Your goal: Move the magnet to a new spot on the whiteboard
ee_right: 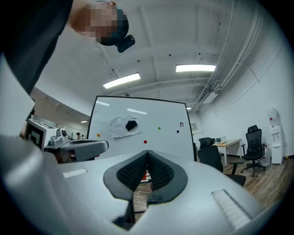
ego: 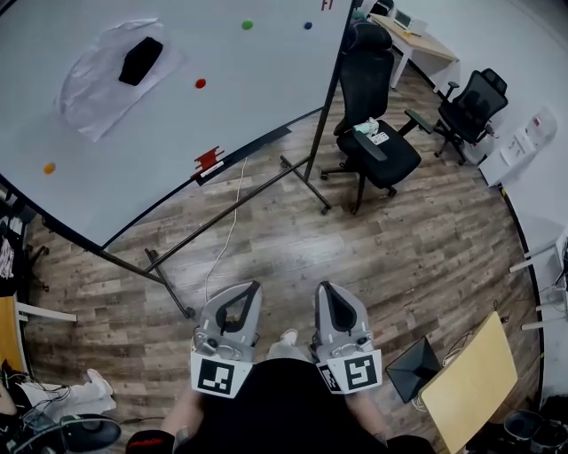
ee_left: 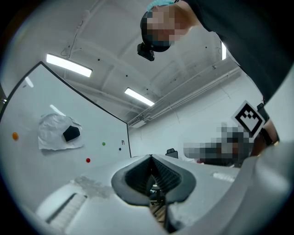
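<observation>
The whiteboard (ego: 133, 168) stands ahead at the upper left, well away from both grippers. Round magnets stick to it: red (ego: 201, 83), green (ego: 248, 25), blue (ego: 308, 26) and orange (ego: 49, 168). A black block (ego: 140, 60) pins a crumpled white sheet (ego: 98, 89) to the board. My left gripper (ego: 255, 285) and right gripper (ego: 321, 285) are held side by side low in the head view, both shut and empty. In the right gripper view the red magnet (ee_right: 145, 142) shows just above the shut tips (ee_right: 147, 151). The left gripper view shows the red magnet (ee_left: 88, 160) left of its tips (ee_left: 150, 156).
The board's wheeled stand (ego: 169, 284) and a white cable (ego: 232, 213) lie on the wood floor between me and the board. A black office chair (ego: 373, 133) stands right of the board, another (ego: 470, 106) beyond it by a desk (ego: 417, 40). A yellow panel (ego: 470, 381) is at lower right.
</observation>
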The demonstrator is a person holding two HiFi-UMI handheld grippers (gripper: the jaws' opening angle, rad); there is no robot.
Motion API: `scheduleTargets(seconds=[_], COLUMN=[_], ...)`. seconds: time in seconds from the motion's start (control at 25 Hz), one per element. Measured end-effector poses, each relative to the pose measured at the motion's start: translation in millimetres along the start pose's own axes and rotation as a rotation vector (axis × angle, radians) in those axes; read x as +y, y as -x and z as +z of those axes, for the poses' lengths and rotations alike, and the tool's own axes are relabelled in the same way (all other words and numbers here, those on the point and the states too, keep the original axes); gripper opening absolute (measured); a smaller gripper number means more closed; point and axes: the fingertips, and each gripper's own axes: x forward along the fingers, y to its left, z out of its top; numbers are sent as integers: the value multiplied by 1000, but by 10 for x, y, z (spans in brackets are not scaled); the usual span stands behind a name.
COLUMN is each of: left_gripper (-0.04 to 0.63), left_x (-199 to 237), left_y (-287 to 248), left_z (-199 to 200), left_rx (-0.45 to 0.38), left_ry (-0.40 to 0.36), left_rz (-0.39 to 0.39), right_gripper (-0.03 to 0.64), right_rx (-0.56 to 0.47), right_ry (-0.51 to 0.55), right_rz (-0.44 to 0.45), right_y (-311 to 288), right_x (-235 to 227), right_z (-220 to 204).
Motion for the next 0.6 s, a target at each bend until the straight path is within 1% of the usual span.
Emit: scheduleTargets(seconds=[0.16,0.36,0.44,0.6], left_gripper=[2,2,2,2], left_x=[-121,-163,-175,-189], left_y=[-206,-399,-462,-659], left_z=[-28,-46,-57,-53], left_rx=[7,15,21,12], left_ry=[5,1,5,-8], left_rz=[31,66,65,45], right_gripper=[2,2,2,2], right_rx=[-9,-21,-28,-35], right_ry=[-12,-10,-8,-10], right_rz=[15,44,38,-2], right_y=[-16,-71,-63,-39], right_x=[-287,-489,-554,-760], right_z=[10,36,65,87])
